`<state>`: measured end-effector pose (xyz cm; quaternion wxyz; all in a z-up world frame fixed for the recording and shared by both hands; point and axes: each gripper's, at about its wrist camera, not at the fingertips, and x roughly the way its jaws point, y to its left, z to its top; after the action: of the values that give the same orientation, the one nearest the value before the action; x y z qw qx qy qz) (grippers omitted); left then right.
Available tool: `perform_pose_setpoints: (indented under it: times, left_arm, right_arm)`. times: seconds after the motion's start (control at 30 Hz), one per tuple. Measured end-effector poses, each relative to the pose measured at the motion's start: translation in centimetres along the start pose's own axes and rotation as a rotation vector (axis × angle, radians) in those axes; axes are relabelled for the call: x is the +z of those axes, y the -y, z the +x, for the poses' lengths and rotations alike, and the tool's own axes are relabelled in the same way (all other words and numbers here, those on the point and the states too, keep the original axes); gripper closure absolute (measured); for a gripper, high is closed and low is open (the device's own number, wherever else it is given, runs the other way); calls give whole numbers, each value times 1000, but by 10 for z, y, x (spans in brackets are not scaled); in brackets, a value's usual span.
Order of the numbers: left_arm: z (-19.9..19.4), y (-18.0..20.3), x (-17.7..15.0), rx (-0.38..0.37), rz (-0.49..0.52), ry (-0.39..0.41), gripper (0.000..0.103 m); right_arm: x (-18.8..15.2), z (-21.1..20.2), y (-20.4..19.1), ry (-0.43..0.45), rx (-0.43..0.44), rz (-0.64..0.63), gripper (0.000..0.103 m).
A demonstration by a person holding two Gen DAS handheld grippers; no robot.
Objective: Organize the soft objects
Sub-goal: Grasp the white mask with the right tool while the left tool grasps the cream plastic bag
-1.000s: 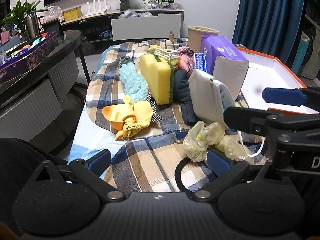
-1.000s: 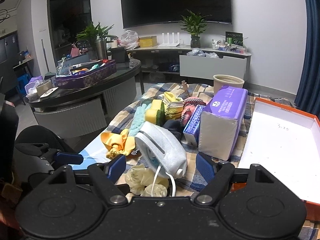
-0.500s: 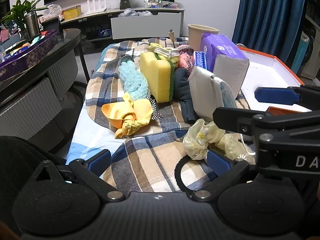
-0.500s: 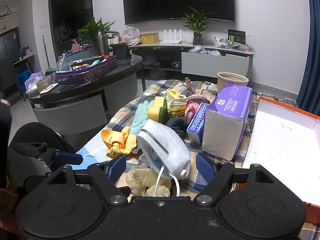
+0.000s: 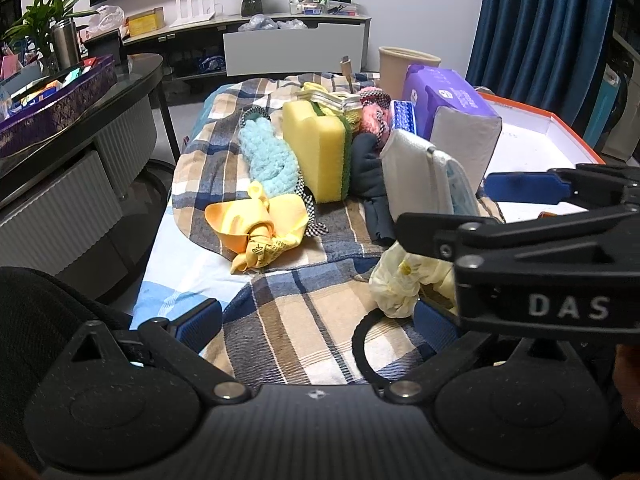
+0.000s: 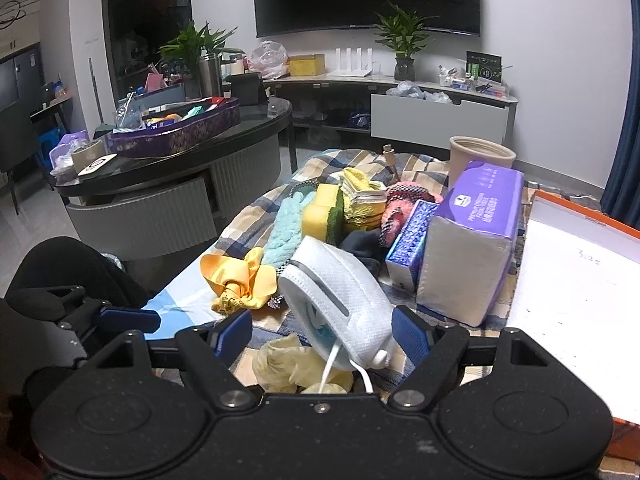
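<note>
Soft items lie piled on a plaid-covered table [image 5: 304, 332]. A white face mask [image 6: 336, 292] leans upright, and my right gripper [image 6: 323, 332] stands open with its blue pads on either side of the mask's lower end. Crumpled pale yellow gloves [image 6: 288, 364] lie just under it. My left gripper [image 5: 318, 318] is open over bare plaid, with the gloves [image 5: 400, 284] by its right finger. Further off sit a knotted yellow cloth [image 5: 260, 224], a fuzzy light blue glove [image 5: 268, 160], a yellow-green sponge [image 5: 316, 152], a dark cloth [image 5: 368, 168] and a pink knitted piece [image 5: 376, 116].
A purple tissue pack [image 5: 456, 108] and a small blue pack [image 5: 404, 116] stand right of the pile. A white tray with an orange rim [image 6: 580, 280] fills the right side. A beige bin [image 6: 480, 152] is behind. A dark round table [image 6: 180, 152] stands on the left.
My right gripper has moved forward and a little left toward the mask, which now sits closer between its fingers. The left gripper has barely moved.
</note>
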<state>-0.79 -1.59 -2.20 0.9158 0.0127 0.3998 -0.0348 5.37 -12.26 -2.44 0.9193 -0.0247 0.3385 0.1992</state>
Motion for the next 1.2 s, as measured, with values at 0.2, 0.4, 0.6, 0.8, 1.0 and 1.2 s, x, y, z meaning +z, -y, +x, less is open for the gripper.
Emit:
perform_pose_setpoints:
  times: [0.2,0.4,0.6,0.8,1.0,1.2]
  left_arm:
    - [2,-3,0,-7,-7,-9,0]
    - [4,-3,-1,-22,-1,-15,0]
    - [6,0,0,-66,18,-8,0]
    - [13,14,2,-126,76,21,0]
    - [36,29,7,-141,139,50,3]
    - [61,32,13,-170,142,40,39]
  right_arm:
    - [7,24,-3,-20,-19,-32,12]
    - [10,52,10,-50,-48,-32,34]
    - [10,28,53,20,-6,129,55]
    - [12,-11,75,126,11,188,55]
    - [9,-30,83,162,17,213,55]
    - [7,-33,80,161,14,219,55]
